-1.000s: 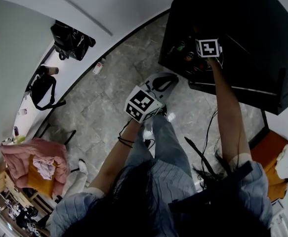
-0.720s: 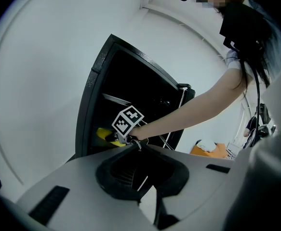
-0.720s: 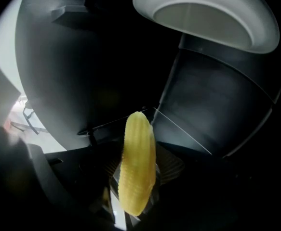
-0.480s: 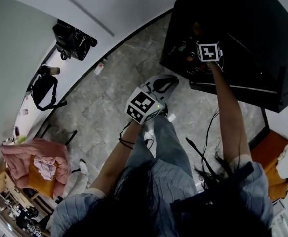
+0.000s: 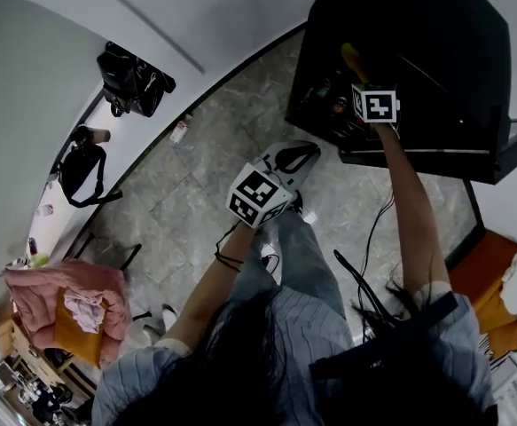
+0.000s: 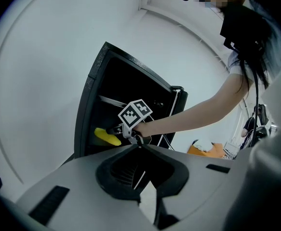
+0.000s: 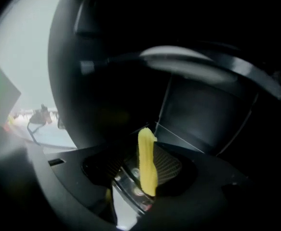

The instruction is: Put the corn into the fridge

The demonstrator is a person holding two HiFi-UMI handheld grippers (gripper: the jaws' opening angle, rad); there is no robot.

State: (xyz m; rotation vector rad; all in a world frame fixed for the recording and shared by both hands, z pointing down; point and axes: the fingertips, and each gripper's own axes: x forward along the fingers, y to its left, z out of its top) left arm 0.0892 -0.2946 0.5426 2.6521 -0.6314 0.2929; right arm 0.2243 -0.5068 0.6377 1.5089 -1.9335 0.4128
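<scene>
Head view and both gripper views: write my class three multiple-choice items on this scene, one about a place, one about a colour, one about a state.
1. Where is the corn? A on the floor; B in the right claw; C in the left claw.
2. What colour is the fridge? A black; B white; C red.
3. The fridge is: A shut; B tipped over; C open.
Key: 1 B, the yellow cob stands between that claw's jaws, which have just been closing on it. 2 A, its walls are black in the head view. 3 C, its dark inside shows behind the corn in the left gripper view.
</scene>
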